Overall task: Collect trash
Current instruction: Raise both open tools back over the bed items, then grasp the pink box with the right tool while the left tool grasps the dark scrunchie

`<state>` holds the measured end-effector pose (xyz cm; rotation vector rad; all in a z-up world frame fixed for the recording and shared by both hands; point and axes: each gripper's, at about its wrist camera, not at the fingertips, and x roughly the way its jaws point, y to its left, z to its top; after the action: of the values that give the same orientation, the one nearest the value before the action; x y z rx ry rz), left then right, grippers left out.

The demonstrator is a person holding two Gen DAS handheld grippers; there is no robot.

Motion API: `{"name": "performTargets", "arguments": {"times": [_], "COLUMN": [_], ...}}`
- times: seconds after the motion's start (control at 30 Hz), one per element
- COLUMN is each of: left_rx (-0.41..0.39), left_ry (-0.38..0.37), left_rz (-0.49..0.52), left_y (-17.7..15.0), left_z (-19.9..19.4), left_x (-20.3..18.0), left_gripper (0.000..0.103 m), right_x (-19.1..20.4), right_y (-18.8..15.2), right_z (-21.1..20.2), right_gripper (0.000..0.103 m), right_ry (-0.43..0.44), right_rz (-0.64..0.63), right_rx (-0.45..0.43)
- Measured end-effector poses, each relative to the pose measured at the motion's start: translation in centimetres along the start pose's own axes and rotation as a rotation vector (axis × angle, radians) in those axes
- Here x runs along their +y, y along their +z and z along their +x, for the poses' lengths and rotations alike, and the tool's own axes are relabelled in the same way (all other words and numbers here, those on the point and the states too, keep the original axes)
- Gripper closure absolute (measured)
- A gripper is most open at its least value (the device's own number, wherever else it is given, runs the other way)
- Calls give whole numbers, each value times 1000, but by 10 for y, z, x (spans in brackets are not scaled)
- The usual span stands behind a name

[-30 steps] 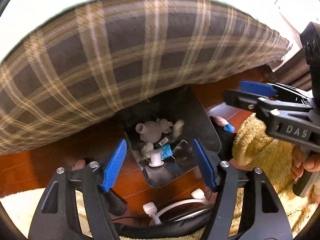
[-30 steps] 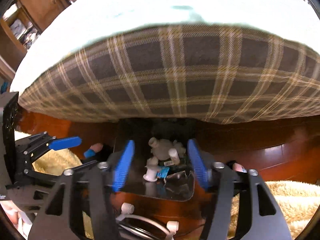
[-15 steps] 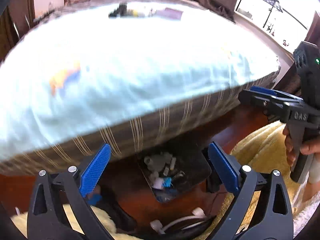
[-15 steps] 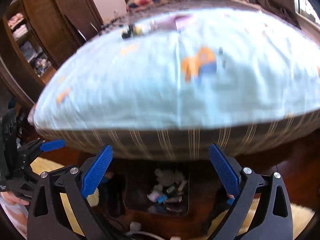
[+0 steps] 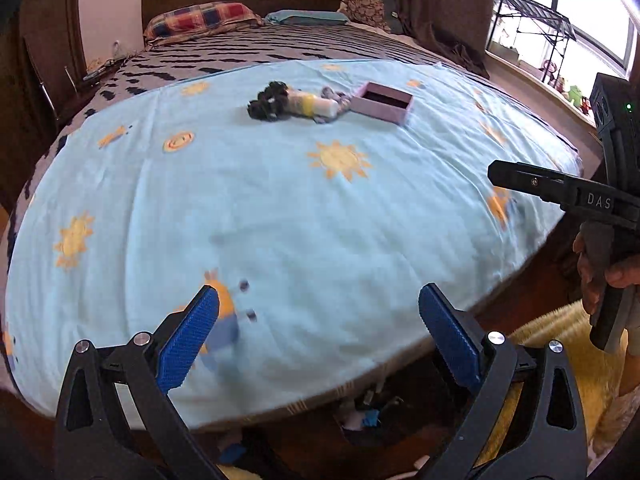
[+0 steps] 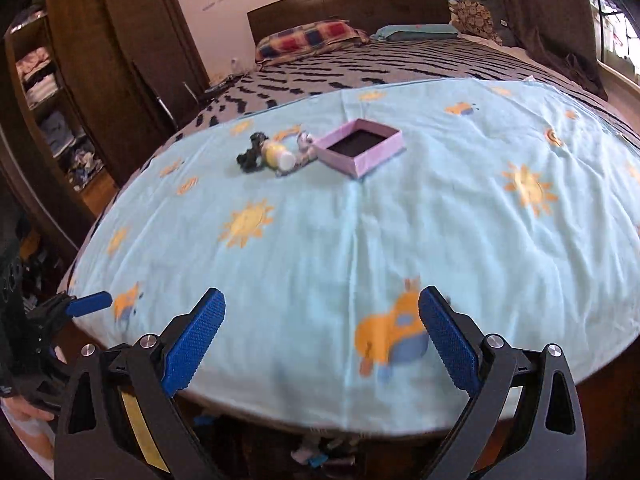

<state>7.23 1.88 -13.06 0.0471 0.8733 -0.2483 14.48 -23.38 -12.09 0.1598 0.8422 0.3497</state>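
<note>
Left wrist view shows the left hand-held gripper (image 5: 318, 334) released, its blue pads spread wide and holding nothing, raised over the near edge of a bed covered by a light blue sheet (image 5: 280, 208) printed with suns. Far up the sheet lies a small cluster of trash (image 5: 294, 103): a dark crumpled item, a yellow-and-white bottle on its side and a greyish scrap, all touching or just beside an open pink box (image 5: 382, 103) with a dark inside. Below the bed edge, on the wooden floor, part of a bin (image 5: 366, 416) with white and blue scraps inside is visible between the fingers. The right hand-held gripper (image 5: 560, 192) enters from the right, seen side-on. Right wrist view shows the right hand-held gripper (image 6: 322, 336) likewise released and empty, pads wide apart above the sheet (image 6: 360, 240). The trash (image 6: 272, 155) sits left of the pink box (image 6: 360, 146), well away from both tools. A plaid pillow (image 6: 308, 36) lies by the headboard, and a wooden wardrobe (image 6: 100, 64) stands left.
</note>
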Motion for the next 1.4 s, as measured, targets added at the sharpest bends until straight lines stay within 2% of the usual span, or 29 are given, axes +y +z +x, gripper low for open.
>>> {"name": "performTargets", "arguments": {"times": [0.13, 0.23, 0.3, 0.5, 0.67, 0.83, 1.23, 1.27, 1.33, 1.4], "left_rx": [1, 10, 10, 13, 33, 37, 2, -2, -2, 4], "left_ry": [27, 24, 35, 69, 61, 69, 98, 97, 100, 107], "left_rz": [-19, -49, -59, -67, -97, -87, -87, -82, -74, -76], "left_y": [20, 35, 46, 75, 92, 107, 154, 158, 166, 172], "left_z": [17, 31, 41, 68, 88, 100, 136, 138, 146, 154], "left_x": [13, 23, 29, 39, 47, 50, 65, 66, 66, 67], "left_gripper": [8, 8, 8, 8, 8, 8, 9, 9, 9, 9], "right_x": [-8, -16, -24, -29, -28, -25, -29, -29, -30, -30], "right_y": [25, 36, 46, 76, 94, 108, 127, 127, 127, 127], "right_z": [35, 63, 83, 112, 135, 153, 175, 174, 171, 169], "right_gripper": [5, 5, 5, 3, 3, 3, 4, 5, 19, 19], "right_ry": [-84, -136, -141, -161, -188, -212, -186, -178, -166, -146], "right_rz": [-17, -24, 4, -3, -45, -88, -105, -104, -101, -97], "right_rx": [4, 42, 74, 85, 115, 143, 143, 137, 124, 113]}}
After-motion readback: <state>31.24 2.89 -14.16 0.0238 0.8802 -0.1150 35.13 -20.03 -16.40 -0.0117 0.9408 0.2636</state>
